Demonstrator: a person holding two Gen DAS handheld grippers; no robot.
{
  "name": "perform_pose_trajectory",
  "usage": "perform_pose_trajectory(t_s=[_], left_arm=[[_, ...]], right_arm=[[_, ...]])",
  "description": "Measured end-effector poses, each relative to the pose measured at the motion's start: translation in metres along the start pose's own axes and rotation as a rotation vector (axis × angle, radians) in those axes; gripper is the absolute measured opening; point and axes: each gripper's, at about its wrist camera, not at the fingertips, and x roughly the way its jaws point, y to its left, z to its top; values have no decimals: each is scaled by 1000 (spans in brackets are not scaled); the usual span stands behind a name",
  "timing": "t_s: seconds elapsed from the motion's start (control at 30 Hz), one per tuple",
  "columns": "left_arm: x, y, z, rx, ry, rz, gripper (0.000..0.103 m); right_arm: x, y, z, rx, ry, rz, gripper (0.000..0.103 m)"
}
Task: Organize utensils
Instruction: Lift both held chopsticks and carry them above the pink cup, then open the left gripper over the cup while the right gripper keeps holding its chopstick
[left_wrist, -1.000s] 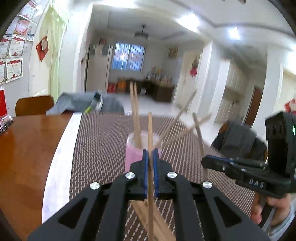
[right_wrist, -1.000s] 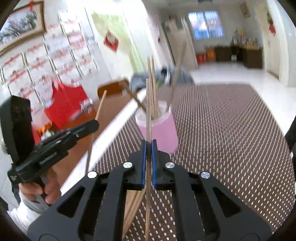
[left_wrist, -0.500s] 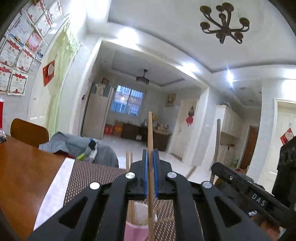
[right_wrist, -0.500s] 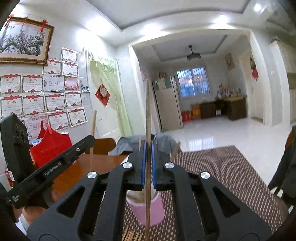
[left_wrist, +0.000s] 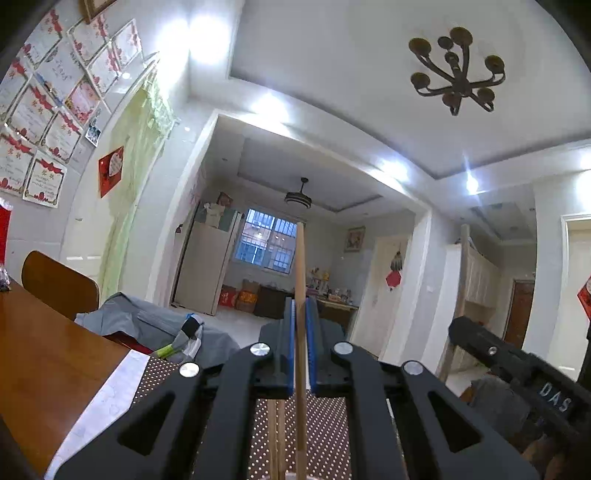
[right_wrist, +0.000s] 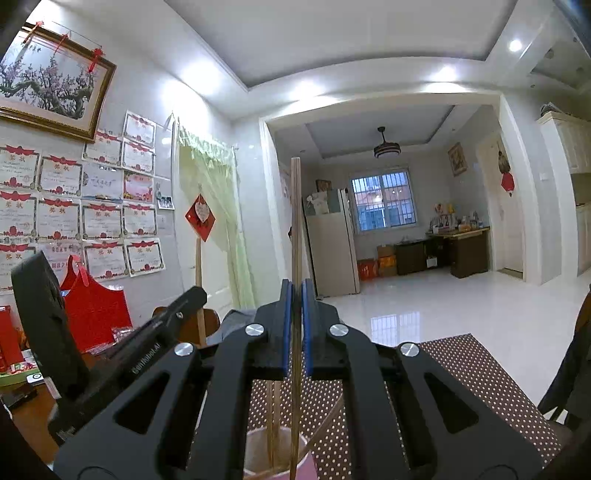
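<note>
The left gripper (left_wrist: 300, 347), black with blue pads, had its jaws pinched on a pale upright wooden chopstick (left_wrist: 300, 273) whose top rose clear above the fingertips into open air. The right gripper (right_wrist: 294, 325), of the same make, had its jaws clamped likewise on a second upright wooden chopstick (right_wrist: 295, 221), its square top standing free against the far white wall. Directly below the right gripper sat the round pink cup (right_wrist: 275, 456), its rim partly hidden by the black linkage; two or three more thin wooden sticks (right_wrist: 271, 421) leaned inside it, and the held stick's lower end appeared to reach into the cup's mouth, though contact could not be told. The cup rested on a brown white-dotted woven mat (right_wrist: 472, 373), which lay on the glossy brown wooden table (left_wrist: 40, 354); a white strip (left_wrist: 110, 391) edged the mat. Each gripper showed in the other's view, to the side and apart. A grey garment (left_wrist: 147, 325) lay at the table's far edge beside a brown chair back (left_wrist: 55, 284).
</note>
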Motion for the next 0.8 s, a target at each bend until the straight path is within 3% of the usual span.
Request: perform_pose_trajectory(t_s=[0.27, 0.7, 0.77, 0.8], left_arm=[[13, 4, -6, -14, -45, 24, 6], [15, 4, -27, 39, 42, 43, 7], [14, 4, -29, 42, 69, 36, 22], [13, 3, -29, 42, 75, 36, 23]], right_arm=[[10, -5, -7, 32, -36, 22, 6], [20, 0, -28, 30, 27, 66, 6], [20, -1, -31, 34, 39, 67, 6], [20, 0, -33, 32, 47, 69, 6]])
